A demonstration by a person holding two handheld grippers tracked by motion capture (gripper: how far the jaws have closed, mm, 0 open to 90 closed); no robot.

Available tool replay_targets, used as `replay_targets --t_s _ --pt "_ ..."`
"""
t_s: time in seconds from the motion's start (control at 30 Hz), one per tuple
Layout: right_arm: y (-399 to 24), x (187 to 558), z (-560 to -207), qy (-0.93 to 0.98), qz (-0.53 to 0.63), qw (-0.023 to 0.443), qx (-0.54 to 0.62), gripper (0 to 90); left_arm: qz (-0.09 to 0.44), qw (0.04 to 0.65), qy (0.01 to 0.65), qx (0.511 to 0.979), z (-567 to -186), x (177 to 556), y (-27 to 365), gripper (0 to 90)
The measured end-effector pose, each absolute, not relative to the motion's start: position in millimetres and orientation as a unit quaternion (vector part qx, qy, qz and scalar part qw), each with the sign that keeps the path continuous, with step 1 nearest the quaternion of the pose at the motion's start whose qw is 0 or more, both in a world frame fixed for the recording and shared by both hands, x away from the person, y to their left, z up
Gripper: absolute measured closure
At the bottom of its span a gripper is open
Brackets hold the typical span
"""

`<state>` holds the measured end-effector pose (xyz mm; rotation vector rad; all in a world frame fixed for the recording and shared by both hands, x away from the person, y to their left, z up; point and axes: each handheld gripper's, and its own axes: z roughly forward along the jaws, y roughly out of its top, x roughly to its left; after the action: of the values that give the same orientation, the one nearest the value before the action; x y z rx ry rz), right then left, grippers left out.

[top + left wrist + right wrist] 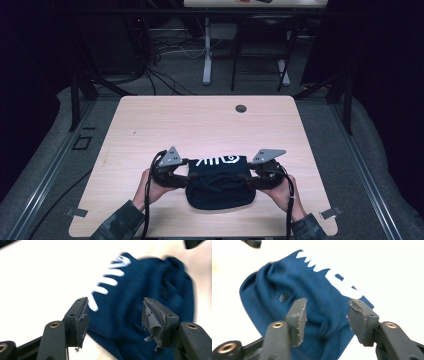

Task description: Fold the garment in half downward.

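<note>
A folded dark blue garment (pixel 218 186) with white print lies on the wooden table (pixel 200 125) near its front edge. My left gripper (pixel 184 176) sits at the garment's left edge and my right gripper (pixel 251 176) at its right edge. In the left gripper view the left gripper (pixel 115 315) is open, jaws apart over the blue garment (pixel 140 290), with nothing pinched between the worn pads. In the right gripper view the right gripper (pixel 327 315) is likewise open above the garment (pixel 287 290), the white lettering running past its far jaw.
A round cable hole (pixel 241 108) sits near the table's far edge. Beyond the table stand a chair frame (pixel 260 55) and a desk leg (pixel 207 55) with cables on the floor. Metal rails (pixel 50 165) run along both sides.
</note>
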<state>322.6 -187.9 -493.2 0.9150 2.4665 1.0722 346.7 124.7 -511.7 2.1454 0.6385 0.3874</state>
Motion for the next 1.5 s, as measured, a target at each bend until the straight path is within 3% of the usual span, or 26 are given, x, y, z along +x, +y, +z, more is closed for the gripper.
replay_targets --t_s 0.07,0.27,0.67,1.0,1.5 --pt "-182.4 332.1 -494.0 0.854 0.372 0.159 0.327 53.3 0.165 0.408 0.26 0.86 -514.3 352.7 112.6 38.5" --pt "-165.8 345.7 -522.1 0.872 0.344 0.125 0.325 55.2 0.142 0.382 0.247 0.879 -535.7 350.9 91.3 39.0" --pt "-171.2 330.9 -551.9 0.885 0.309 0.117 0.329 40.8 0.157 0.344 0.217 0.9 -556.2 326.8 90.3 38.2" --pt "-176.4 323.4 -561.7 0.881 0.313 0.123 0.332 38.9 0.168 0.33 0.201 0.907 -563.7 318.4 93.4 36.7" --pt "-169.2 308.0 -563.5 0.873 0.299 0.138 0.359 30.9 0.126 0.337 0.243 0.901 -570.1 333.7 103.4 17.3"
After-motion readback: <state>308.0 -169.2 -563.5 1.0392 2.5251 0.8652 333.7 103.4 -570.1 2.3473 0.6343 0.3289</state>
